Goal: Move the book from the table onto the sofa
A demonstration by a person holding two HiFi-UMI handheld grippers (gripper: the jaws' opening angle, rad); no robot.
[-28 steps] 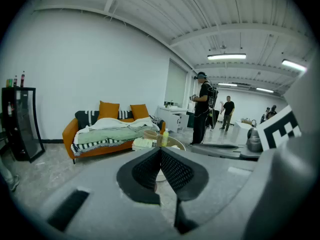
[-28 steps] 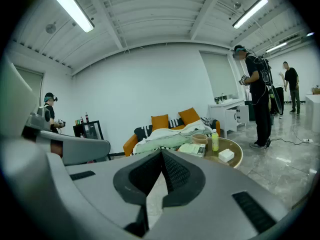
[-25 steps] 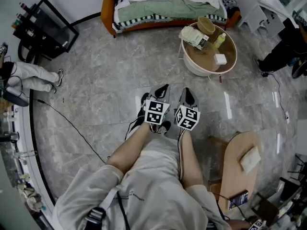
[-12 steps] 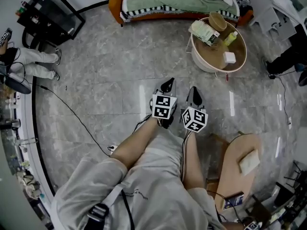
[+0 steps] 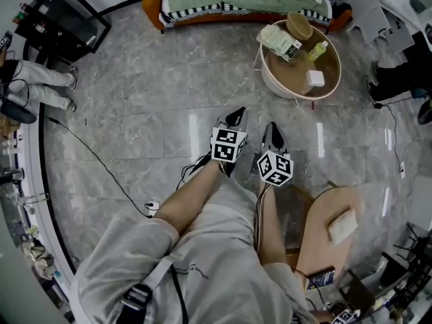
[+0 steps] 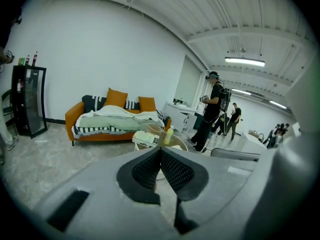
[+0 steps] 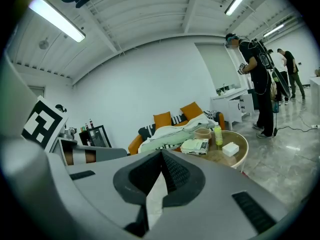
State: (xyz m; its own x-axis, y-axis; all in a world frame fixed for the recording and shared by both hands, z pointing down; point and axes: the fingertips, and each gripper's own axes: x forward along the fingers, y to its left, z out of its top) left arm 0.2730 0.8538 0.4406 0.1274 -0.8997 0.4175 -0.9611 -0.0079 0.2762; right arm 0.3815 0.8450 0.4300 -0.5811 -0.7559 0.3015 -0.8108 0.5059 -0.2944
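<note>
both tongs have pushed a little further out over the grey stone floor (image 5: 148,133) than a second ago, and the left tongs (image 5: 235,118) now lead the right tongs (image 5: 271,127). the sofa (image 5: 152,4) has slid nearer the top edge of the head view, and the round tabletop (image 5: 294,79) sits slightly higher in it.

each pair of tongs is pressed fully together with nothing between the pads, seen head-on in the left gripper view (image 6: 160,151) and the right gripper view (image 7: 161,154).

bare floor lies open between the tongs and the round tabletop at the far right, and between them and the sofa along the far wall. a cable (image 5: 101,171) trails across the floor at the near left, and a wooden stool (image 5: 327,238) stands close at the near right. a black cabinet (image 5: 64,22) and a seated person's legs (image 5: 40,86) bound the far left.

the book (image 5: 279,42) lies flat at the far-left rim of the round tabletop, on the side toward the sofa, well apart from both tongs. its long axis runs slantwise from far left to near right. a bowl (image 5: 299,25) sits just beside it, with a bottle (image 5: 317,50) and a white box (image 5: 314,78) further right.
</note>
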